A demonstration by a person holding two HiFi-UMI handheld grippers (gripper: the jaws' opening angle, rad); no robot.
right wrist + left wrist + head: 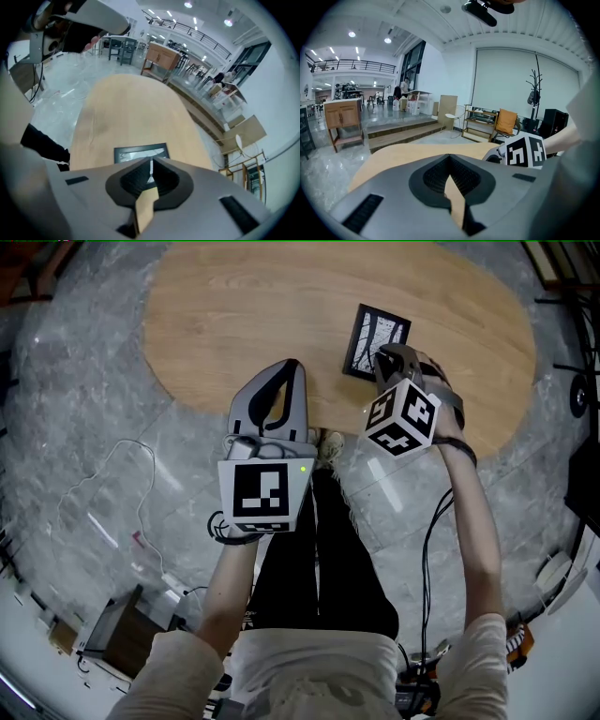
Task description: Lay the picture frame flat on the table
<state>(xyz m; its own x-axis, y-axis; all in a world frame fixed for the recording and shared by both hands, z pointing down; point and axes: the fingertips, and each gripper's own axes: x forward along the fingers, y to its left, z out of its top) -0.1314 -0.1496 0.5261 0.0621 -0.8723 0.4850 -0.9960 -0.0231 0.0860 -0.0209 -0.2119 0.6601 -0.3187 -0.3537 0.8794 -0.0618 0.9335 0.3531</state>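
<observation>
The black picture frame (pixel 370 334) with a pale print lies face up on the oval wooden table (pixel 244 315), near its front right part. My right gripper (pixel 382 354) hovers over the frame's near edge. In the right gripper view the frame (pixel 136 152) shows just beyond the right gripper (pixel 151 161), whose jaws stand almost together with only a thin slit and nothing seen between them. My left gripper (pixel 292 367) sits over the table's front edge, left of the frame, its jaws closed and empty. The left gripper (pixel 450 157) points across bare tabletop (pixel 393 154).
The table's curved front edge (pixel 281 423) runs just under both grippers. On the marble floor to the left lie loose cables (pixel 122 484), and a small dark box (pixel 117 634) stands further back. The person's legs (pixel 319 549) are below the table edge.
</observation>
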